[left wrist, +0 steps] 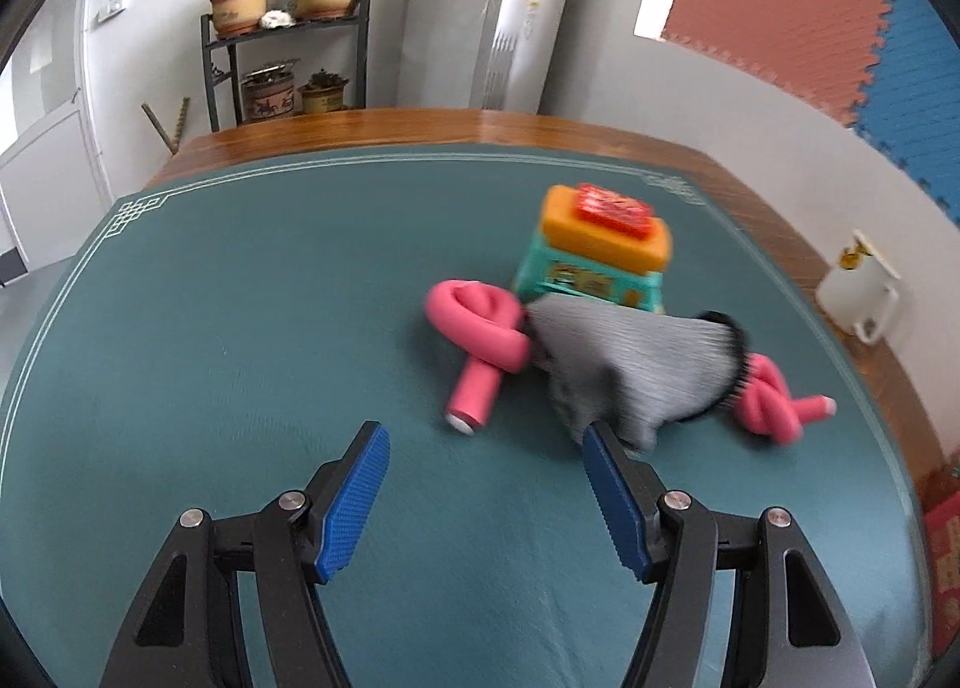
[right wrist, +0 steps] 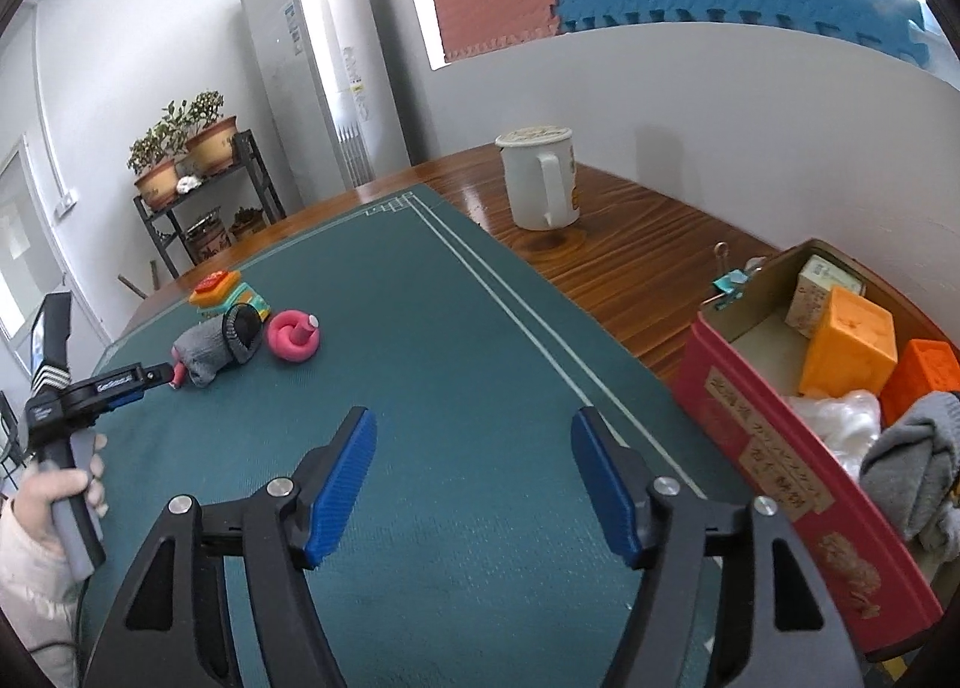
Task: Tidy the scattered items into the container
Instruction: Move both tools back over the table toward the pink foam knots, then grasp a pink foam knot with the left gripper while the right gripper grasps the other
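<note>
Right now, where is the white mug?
The white mug stands on the bare wooden table, past the green mat's far corner, beyond the red box.

The left wrist view looks down over the green mat [left wrist: 240,328] on the table toward the plant shelf [left wrist: 288,64], close to a grey glove [left wrist: 630,358]. The right wrist view faces the same corner from further back, beside the red box [right wrist: 798,478]. Both share the glove [right wrist: 204,352], the pink rollers [left wrist: 480,328] [right wrist: 294,337], the toy [left wrist: 600,250] [right wrist: 228,292], the white mug [left wrist: 858,292] [right wrist: 540,178] and the shelf [right wrist: 198,190].
</note>
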Demonstrator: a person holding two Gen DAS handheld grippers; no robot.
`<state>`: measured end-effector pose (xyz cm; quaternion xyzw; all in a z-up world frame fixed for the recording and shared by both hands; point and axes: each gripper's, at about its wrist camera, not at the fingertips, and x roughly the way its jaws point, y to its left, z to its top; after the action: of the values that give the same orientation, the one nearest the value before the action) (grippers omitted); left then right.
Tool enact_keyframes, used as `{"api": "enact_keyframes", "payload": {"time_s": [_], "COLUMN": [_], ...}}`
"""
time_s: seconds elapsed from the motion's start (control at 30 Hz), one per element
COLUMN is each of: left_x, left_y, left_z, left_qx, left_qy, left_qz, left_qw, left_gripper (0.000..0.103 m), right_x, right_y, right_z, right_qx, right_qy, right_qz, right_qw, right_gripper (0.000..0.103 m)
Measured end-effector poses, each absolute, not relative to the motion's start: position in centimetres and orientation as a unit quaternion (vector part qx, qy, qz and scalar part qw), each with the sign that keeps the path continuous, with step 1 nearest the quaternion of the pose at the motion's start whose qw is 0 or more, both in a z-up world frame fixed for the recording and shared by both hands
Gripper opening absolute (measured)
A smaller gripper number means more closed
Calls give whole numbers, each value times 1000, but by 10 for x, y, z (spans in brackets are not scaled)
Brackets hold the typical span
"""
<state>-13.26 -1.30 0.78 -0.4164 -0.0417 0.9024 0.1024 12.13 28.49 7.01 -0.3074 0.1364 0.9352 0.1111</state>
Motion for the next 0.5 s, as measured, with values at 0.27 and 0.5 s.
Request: {"api": "enact_keyframes", "payload": {"time_s": [0.27,0.5], "left_x": [-164,-159], "left_y": [-5,-12], "left_z": [-13,-12], "left_qx": [-430,-423], "left_qy": [-19,-37], "left_qz": [896,897], "left_qw": [105,123], "left_gripper": [66,19], "right_x": [105,82], "right_y": [282,266], "right_z": [62,61], "right_qx": [-326,-338], "right_qy": [132,99], "right_qz": [930,931], "right_qw": [113,100], "right_gripper": [74,74]}}
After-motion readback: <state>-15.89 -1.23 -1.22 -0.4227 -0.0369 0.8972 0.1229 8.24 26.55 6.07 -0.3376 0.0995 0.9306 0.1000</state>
